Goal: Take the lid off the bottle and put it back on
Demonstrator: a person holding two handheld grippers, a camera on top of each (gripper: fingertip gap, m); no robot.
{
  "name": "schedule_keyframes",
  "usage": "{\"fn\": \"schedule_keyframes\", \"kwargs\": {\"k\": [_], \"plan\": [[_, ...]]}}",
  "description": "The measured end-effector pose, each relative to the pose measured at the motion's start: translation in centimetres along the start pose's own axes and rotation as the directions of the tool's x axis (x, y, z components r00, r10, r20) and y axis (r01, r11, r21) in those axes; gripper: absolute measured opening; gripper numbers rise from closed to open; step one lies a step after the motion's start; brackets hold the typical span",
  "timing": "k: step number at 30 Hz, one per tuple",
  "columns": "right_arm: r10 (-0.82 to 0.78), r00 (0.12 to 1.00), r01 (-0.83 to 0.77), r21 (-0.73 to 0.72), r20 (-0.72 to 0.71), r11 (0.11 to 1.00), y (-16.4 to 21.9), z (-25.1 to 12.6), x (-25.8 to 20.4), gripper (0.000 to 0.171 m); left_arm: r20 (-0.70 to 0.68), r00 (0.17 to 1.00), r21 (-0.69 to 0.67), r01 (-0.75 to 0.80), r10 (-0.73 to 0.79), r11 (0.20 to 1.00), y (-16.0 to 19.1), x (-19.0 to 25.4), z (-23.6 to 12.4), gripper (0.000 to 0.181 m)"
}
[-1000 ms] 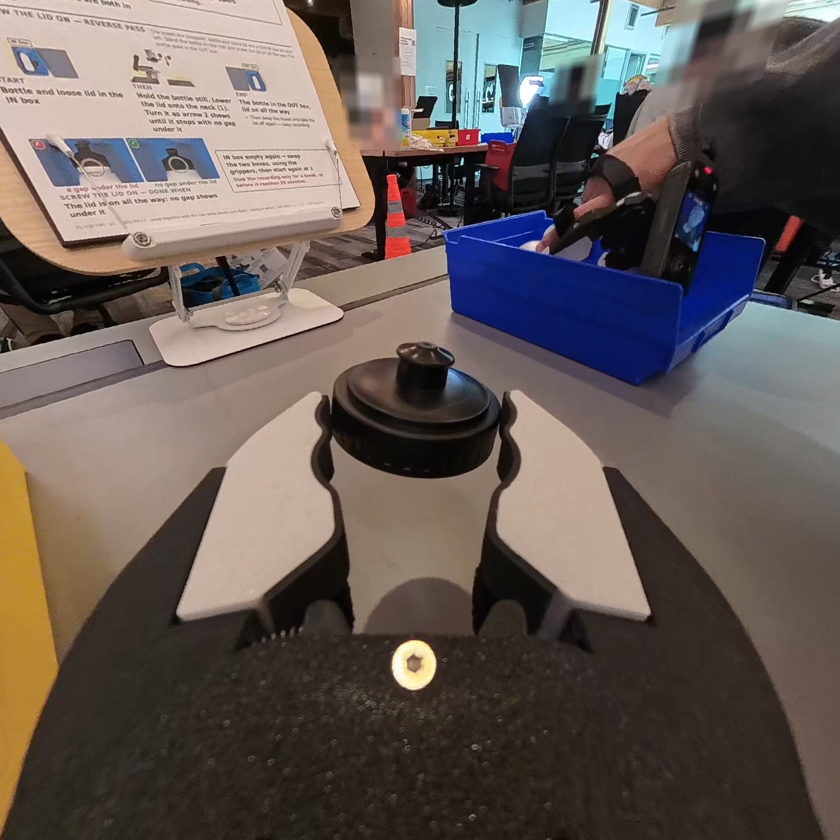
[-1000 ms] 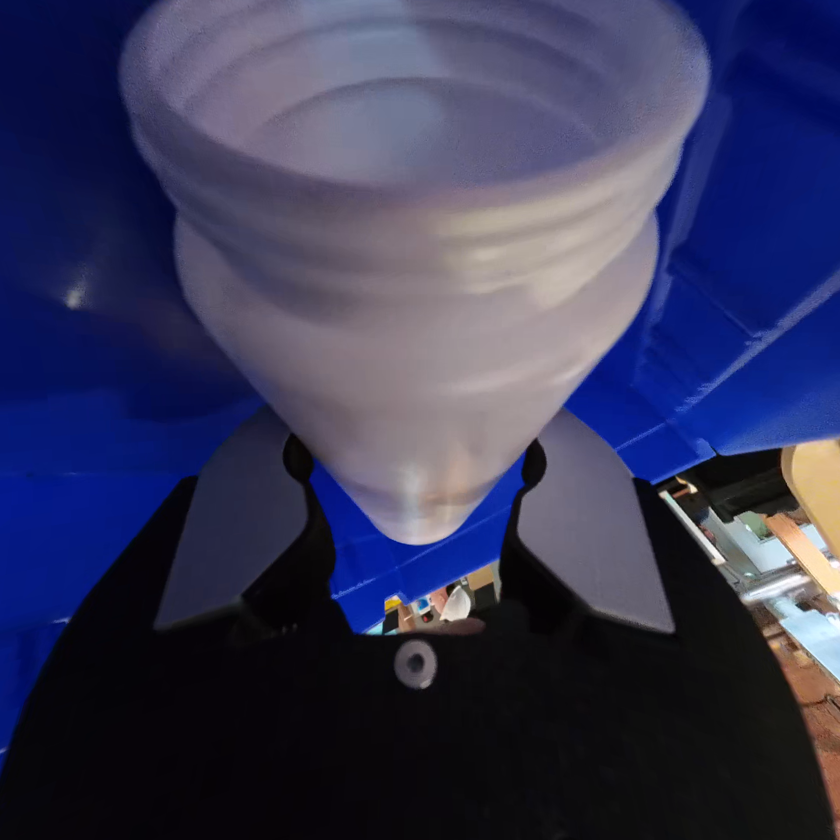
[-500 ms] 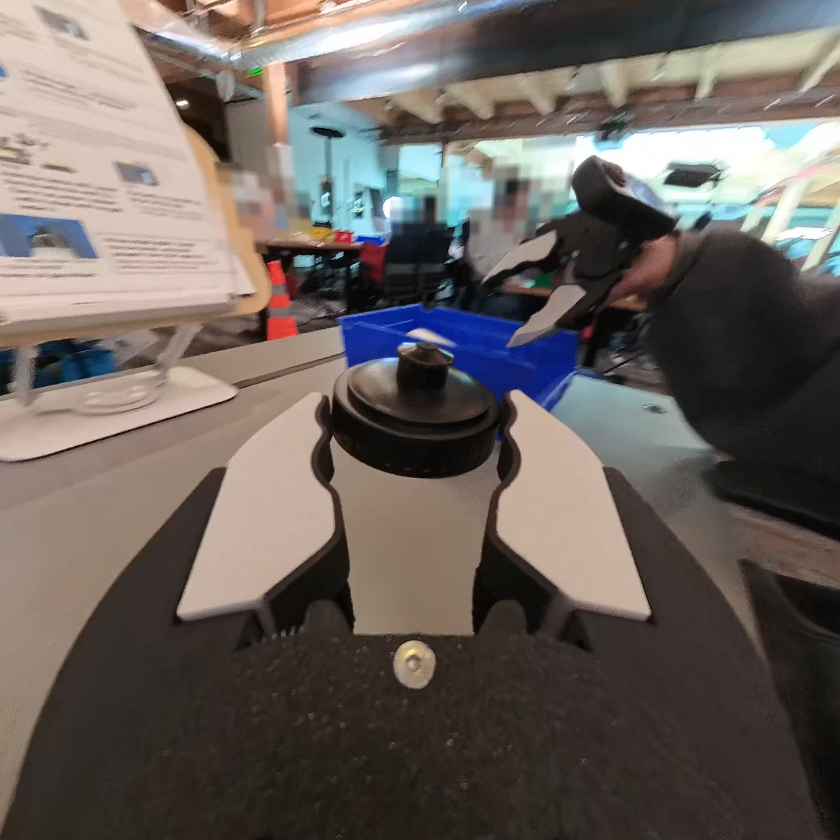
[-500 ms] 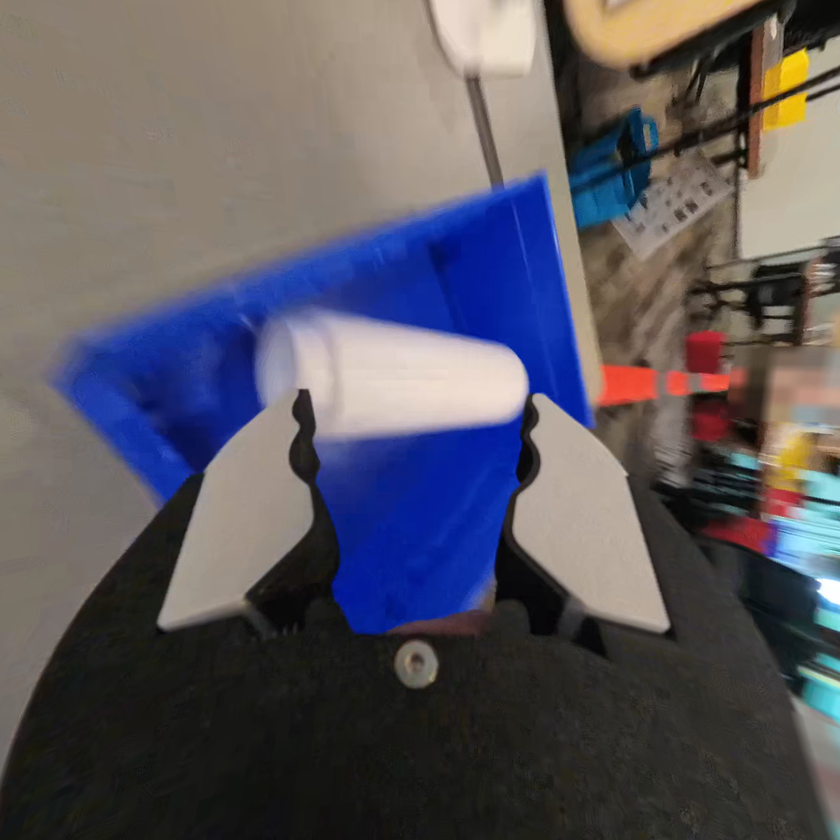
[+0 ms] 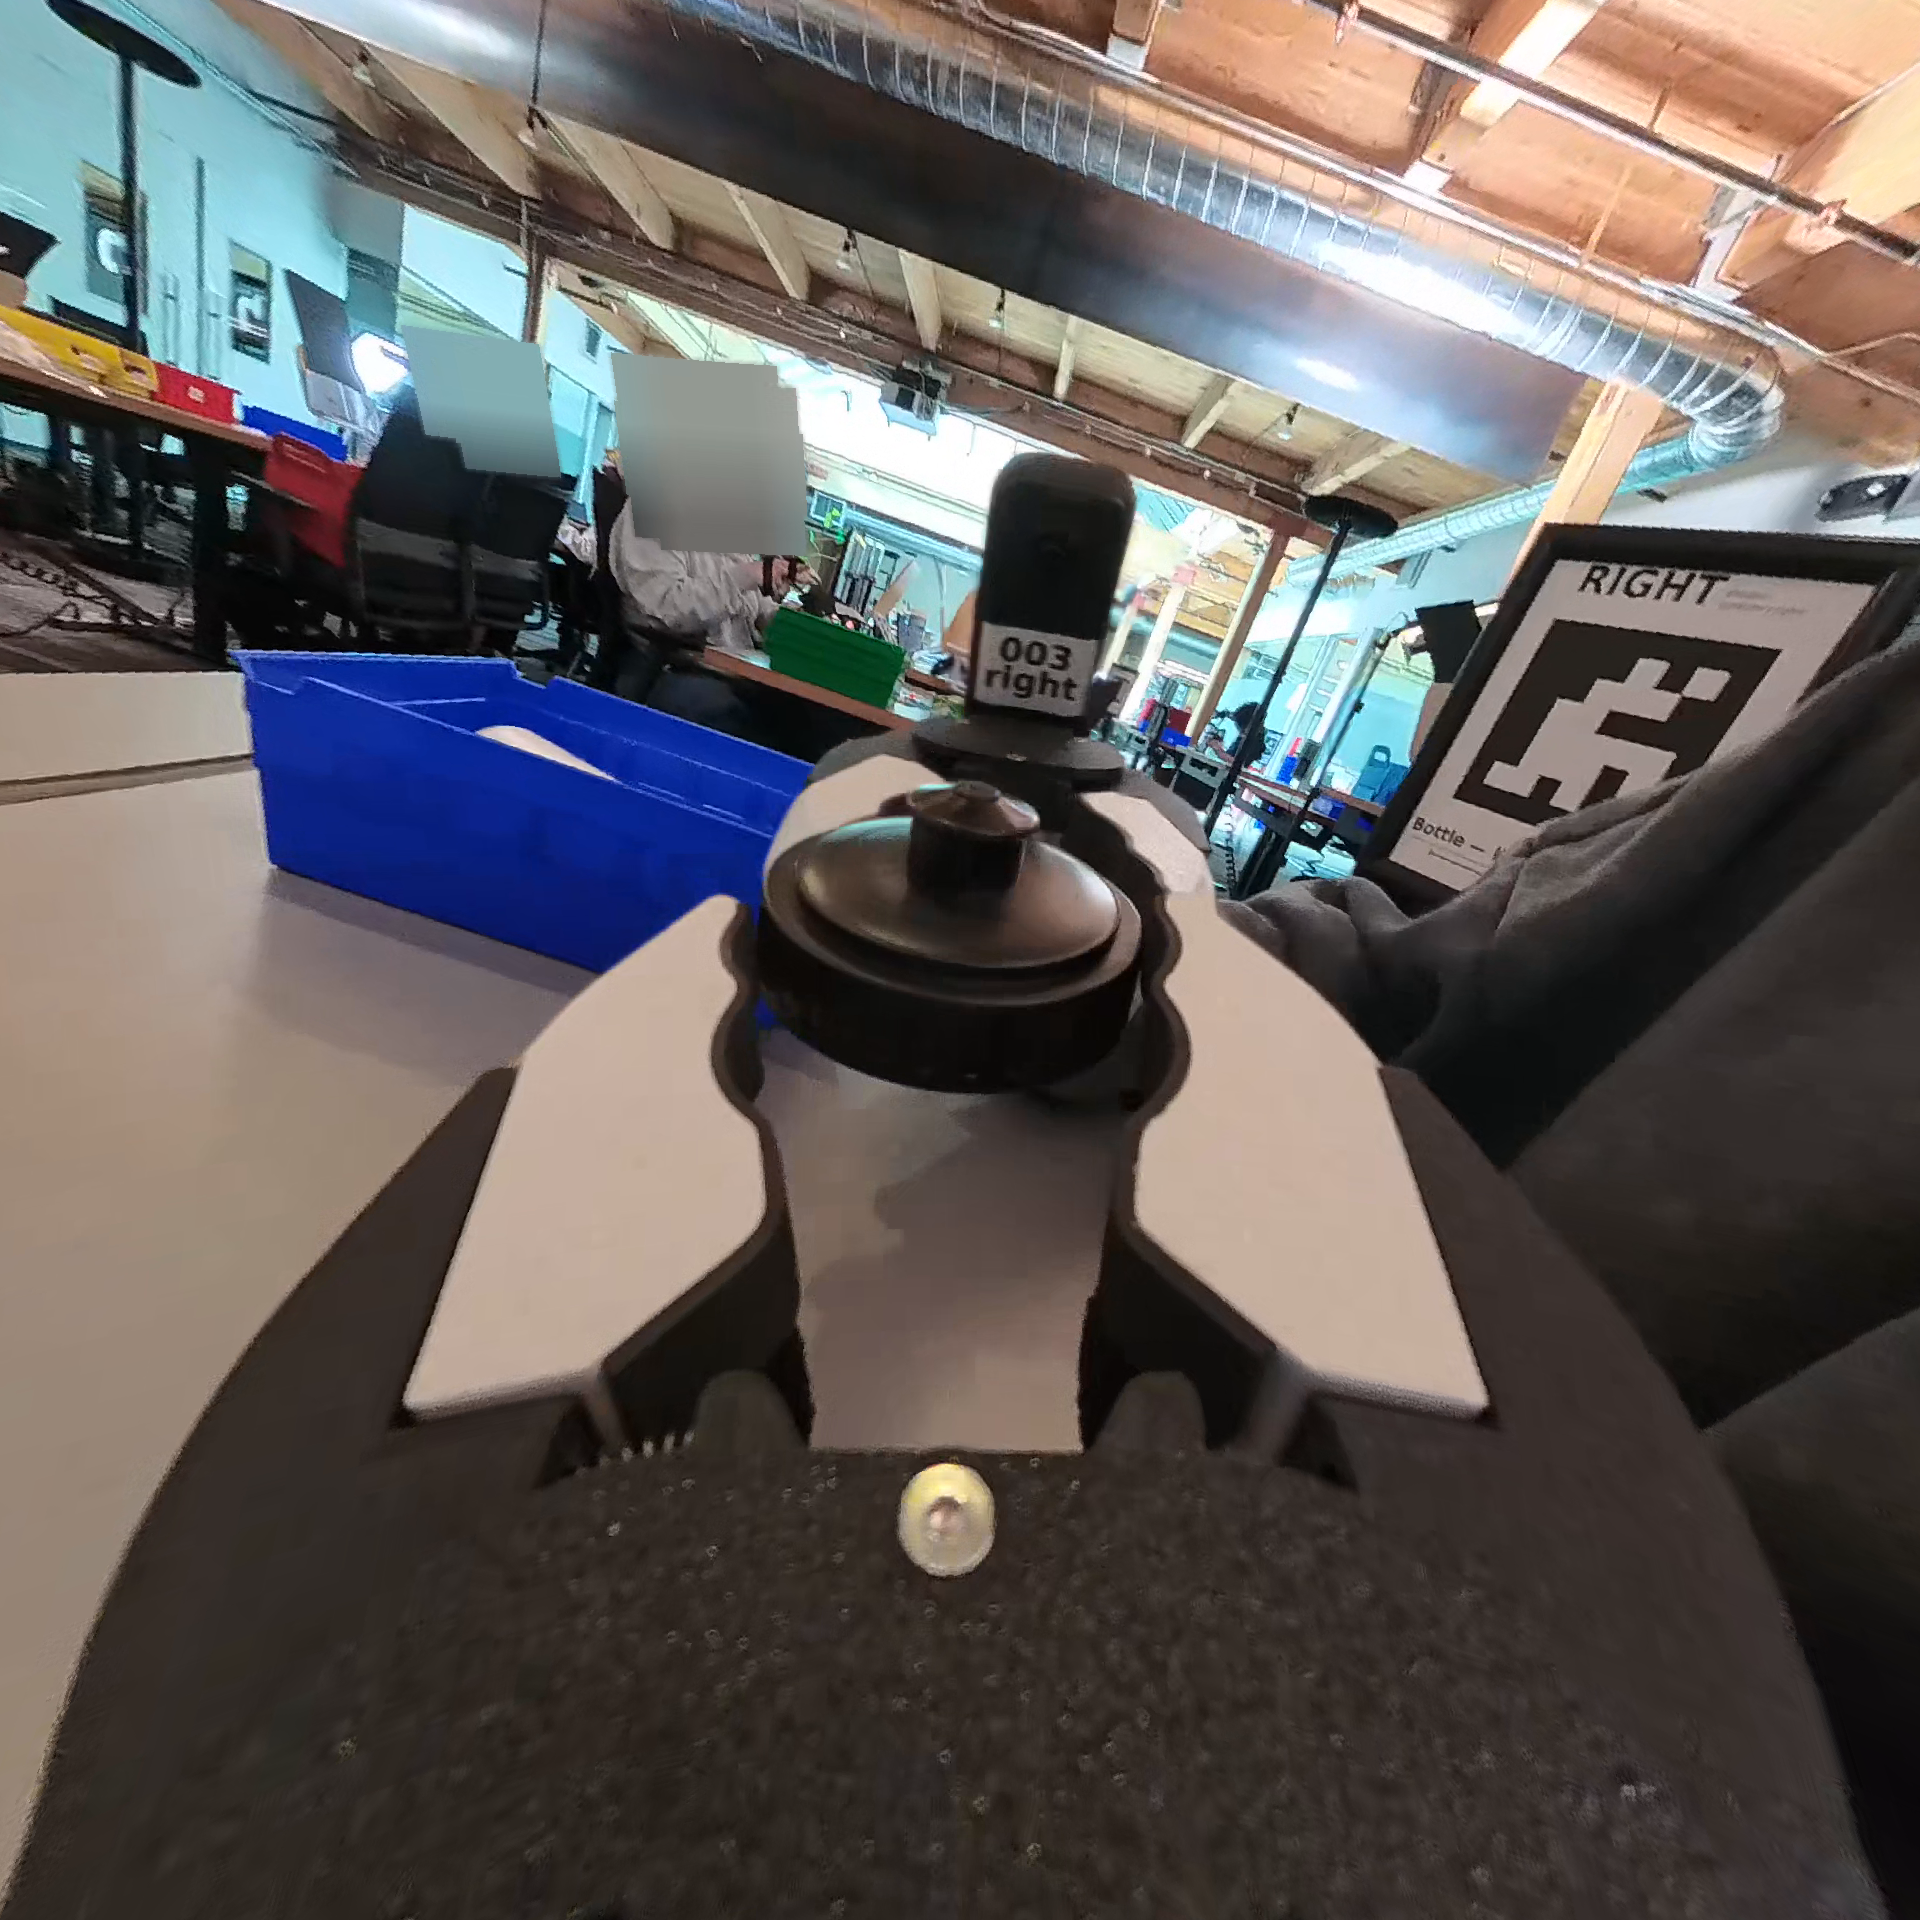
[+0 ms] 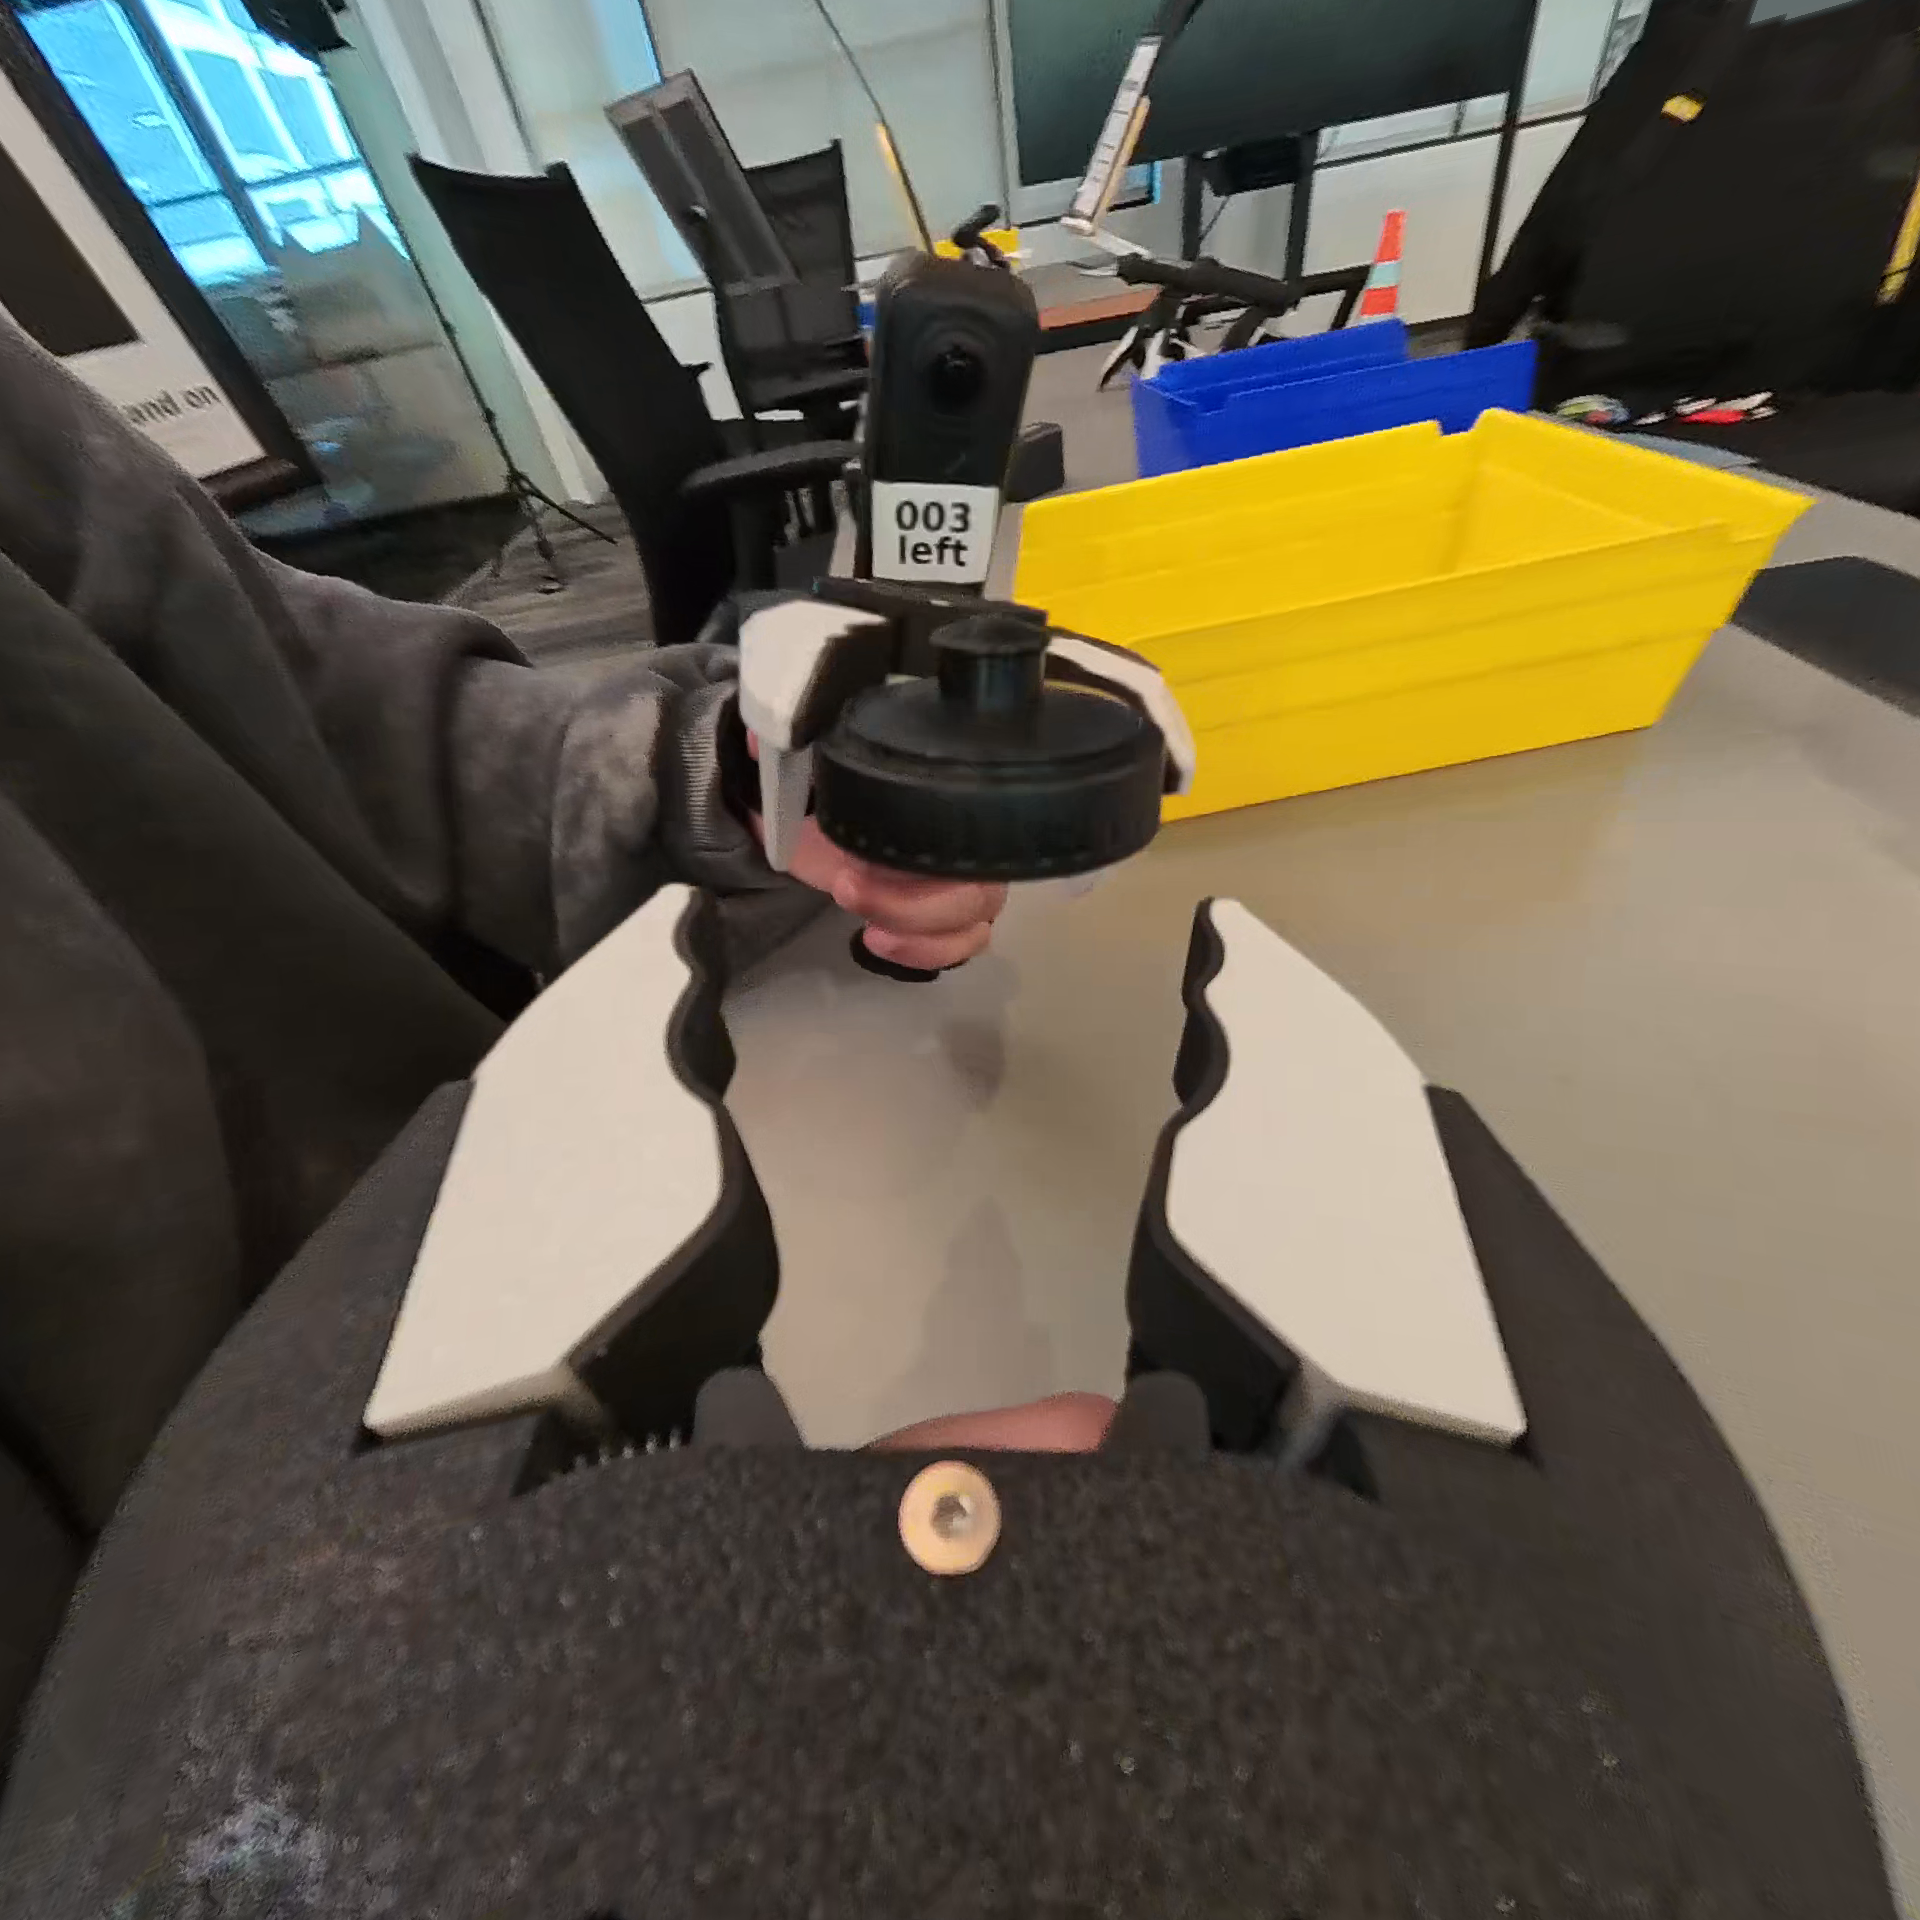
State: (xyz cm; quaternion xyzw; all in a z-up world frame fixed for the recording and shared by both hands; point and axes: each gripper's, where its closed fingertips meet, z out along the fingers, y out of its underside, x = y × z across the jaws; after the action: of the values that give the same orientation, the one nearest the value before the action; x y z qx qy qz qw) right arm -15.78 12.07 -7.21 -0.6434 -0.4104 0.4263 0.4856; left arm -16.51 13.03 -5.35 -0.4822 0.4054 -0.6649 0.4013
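The left gripper (image 5: 951, 961) pinches the black lid (image 5: 943, 971) between its two pale fingers, holding it in the air at the centre of the left wrist view, knob side up. From the right wrist view the same lid (image 6: 987, 769) sits just above the middle of the frame, with the left gripper (image 6: 966, 727) wrapped round it and a hand (image 6: 914, 914) below on the handle. The right gripper (image 6: 951, 997) stands spread wide and holds nothing, its fingers pointing at the lid from just in front of it over the grey table (image 6: 1455, 987). The bottle (image 5: 540, 750), white and lying down, rests inside the blue bin (image 5: 499, 831) at the left of the left wrist view. A yellow bin (image 6: 1403, 603) sits on the table at the upper right of the right wrist view.
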Motion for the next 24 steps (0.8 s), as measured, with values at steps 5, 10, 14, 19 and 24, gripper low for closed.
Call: {"fn": "schedule_keyframes", "kwargs": {"k": [5,10,14,19,24], "plan": [[0.061,0.997,-0.063,0.026,0.056,0.998,0.0,0.8,0.0,0.082,-0.035,0.999,-0.030,0.007,-0.008,1.000,0.8,0.7,0.5,0.070],[0.021,0.997,-0.025,0.049,0.069,0.999,-0.1,0.9,-0.4,0.068,-0.042,0.999,-0.051,0.019,-0.021,0.999,1.4,0.8,0.9,0.070],[0.006,0.998,-0.008,0.041,0.068,0.999,-0.1,0.9,-0.5,0.066,-0.044,0.999,-0.034,0.010,-0.012,0.999,1.3,0.9,0.9,0.070],[0.017,0.999,-0.019,0.054,0.041,0.998,-0.5,0.6,-0.1,0.066,0.037,0.999,-0.004,-0.006,0.006,1.000,0.6,0.1,0.4,0.085],[-0.003,0.994,0.013,0.095,-0.105,0.995,-2.5,-3.2,1.0,0.066,0.136,0.988,-0.081,-0.065,0.076,0.995,1.3,-0.8,-1.0,0.080]]}}
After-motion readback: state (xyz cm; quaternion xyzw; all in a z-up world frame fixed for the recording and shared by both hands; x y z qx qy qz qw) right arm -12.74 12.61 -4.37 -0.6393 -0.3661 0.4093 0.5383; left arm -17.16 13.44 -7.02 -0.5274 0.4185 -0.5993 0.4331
